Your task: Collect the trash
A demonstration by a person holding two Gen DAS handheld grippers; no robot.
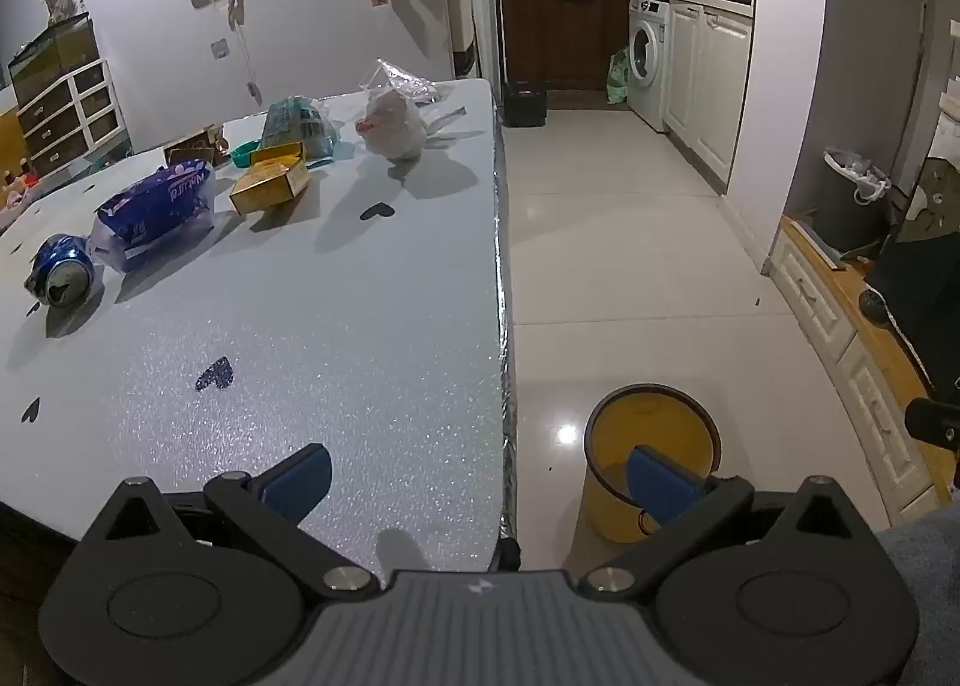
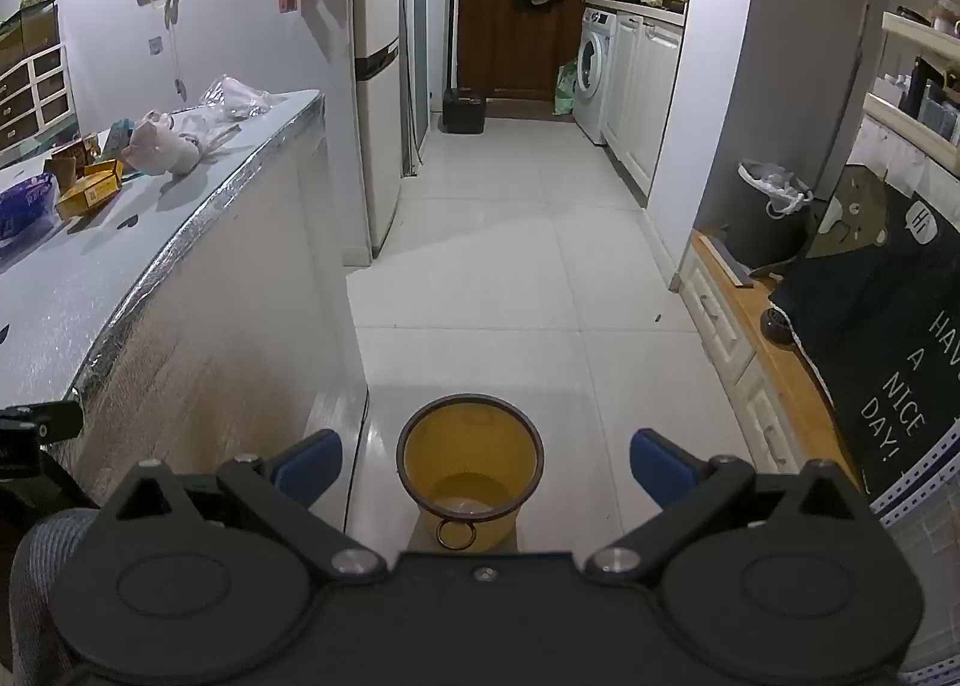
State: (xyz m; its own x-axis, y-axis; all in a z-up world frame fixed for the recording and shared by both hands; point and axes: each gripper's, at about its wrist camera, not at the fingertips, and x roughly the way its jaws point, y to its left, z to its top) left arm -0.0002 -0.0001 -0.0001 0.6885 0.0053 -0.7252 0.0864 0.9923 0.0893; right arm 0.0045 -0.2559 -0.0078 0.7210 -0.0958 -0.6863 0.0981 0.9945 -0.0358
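Trash lies on the glittery grey table [image 1: 336,326]: a crushed blue can [image 1: 60,275] at the left, a blue-purple wrapper [image 1: 159,212], a yellow box [image 1: 270,185], a teal packet [image 1: 297,125], a white crumpled bag [image 1: 393,125]. My left gripper [image 1: 480,479] stands open over the table's right edge, nothing between its blue pads. A yellow bin [image 1: 651,446] stands on the floor beside the table. My right gripper [image 2: 486,470] hangs open and empty above that yellow bin [image 2: 471,467]. The same trash shows far left in the right wrist view, with the yellow box [image 2: 90,194].
White tiled floor [image 2: 510,266] runs back to a washing machine [image 2: 594,71] and a brown door. A fridge [image 2: 375,80] stands behind the table. A low wooden bench [image 2: 774,338] with a dark cushion and a grey lined bin [image 2: 771,212] sit at the right.
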